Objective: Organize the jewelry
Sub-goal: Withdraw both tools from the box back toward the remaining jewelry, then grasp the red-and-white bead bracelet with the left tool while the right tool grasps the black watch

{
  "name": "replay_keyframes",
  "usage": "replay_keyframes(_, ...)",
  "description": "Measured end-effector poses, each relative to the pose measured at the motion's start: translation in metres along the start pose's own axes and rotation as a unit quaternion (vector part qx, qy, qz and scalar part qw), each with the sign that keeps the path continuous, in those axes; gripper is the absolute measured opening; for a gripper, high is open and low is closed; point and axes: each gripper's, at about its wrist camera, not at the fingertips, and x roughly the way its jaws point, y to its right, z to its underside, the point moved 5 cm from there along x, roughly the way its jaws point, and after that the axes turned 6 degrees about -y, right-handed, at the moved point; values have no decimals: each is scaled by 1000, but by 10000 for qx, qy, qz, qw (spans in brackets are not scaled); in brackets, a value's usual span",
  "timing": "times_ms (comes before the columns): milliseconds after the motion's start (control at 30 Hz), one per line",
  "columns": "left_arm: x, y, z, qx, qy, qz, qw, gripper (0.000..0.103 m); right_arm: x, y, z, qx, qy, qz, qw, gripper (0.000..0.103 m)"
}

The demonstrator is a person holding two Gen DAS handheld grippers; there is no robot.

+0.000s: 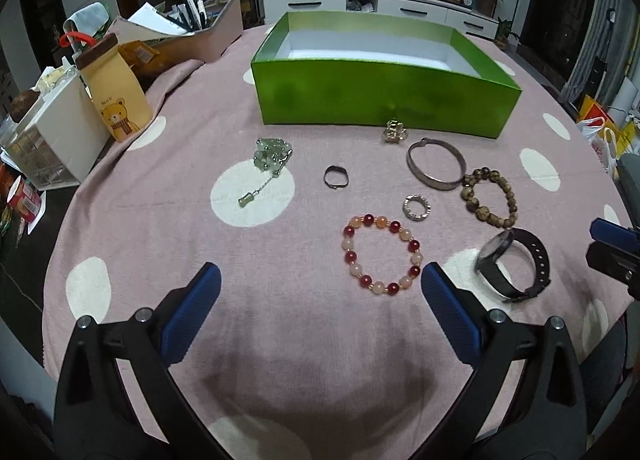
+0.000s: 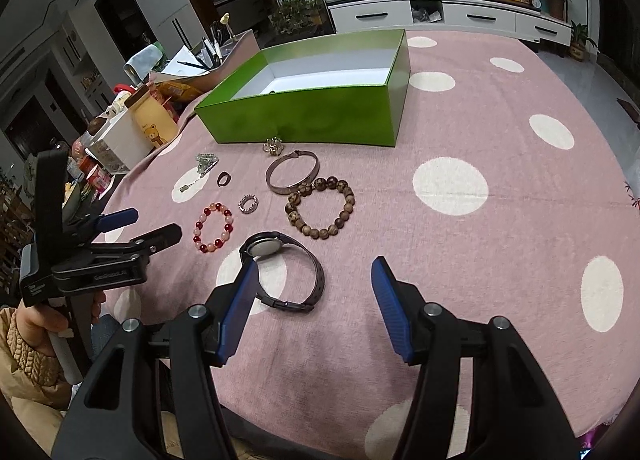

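Nearest my spread, empty right tongs (image 2: 312, 292): rubbery black watch (image 2: 280, 272) at the left pad. My left tongs (image 1: 320, 292), also spread, flank glossy red-and-peach bead bracelet (image 1: 382, 256). Green box (image 1: 384, 100) beyond.

- Box (image 1: 384, 100) stands on the tablecloth (image 1: 160, 220) in the upper centre of the left wrist view; every loose piece lies below it in the frame.
- Small ornament (image 1: 394, 131) lies just beside the box's near wall.
- Bangle (image 1: 436, 164) sits lower right of the ornament, touching the wooden-bead bracelet (image 1: 488, 196) at its right.
- Plain ring (image 1: 335, 177) lies centre frame; the pendant cluster (image 1: 270, 158) to its left.
- Studded ring (image 1: 416, 207) lies between bangle and round-bead bracelet (image 1: 382, 256).
- Watch (image 1: 512, 264) lies lower right, below the wooden-bead bracelet.
- Bear-printed pouch (image 1: 116, 100) stands at the left edge.
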Motion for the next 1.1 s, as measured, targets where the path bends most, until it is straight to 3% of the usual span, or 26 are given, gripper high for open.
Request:
replay_keyframes(333, 24, -2, -5, -51, -174, -159, 9997, 100, 10, 2, -2, 27, -47, -11, 10000, 59)
replay_keyframes(400, 26, -2, -7, -50, -163, -176, 9997, 96, 12, 2, -2, 27, -54, -4, 10000, 59)
replay_keyframes(467, 28, -3, -8, -68, -182, -205, 9996, 83, 13, 2, -2, 33, -60, -7, 10000, 59)
replay_keyframes(900, 40, 4, -10, 51, -268, 24, 9996, 62, 27, 2, -4, -2, -178, 44, 9998, 59)
replay_keyframes(1100, 38, 16, -10, 212, -180, 185, 9994, 36, 33, -1, -4, -62, -227, 68, 9997, 59)
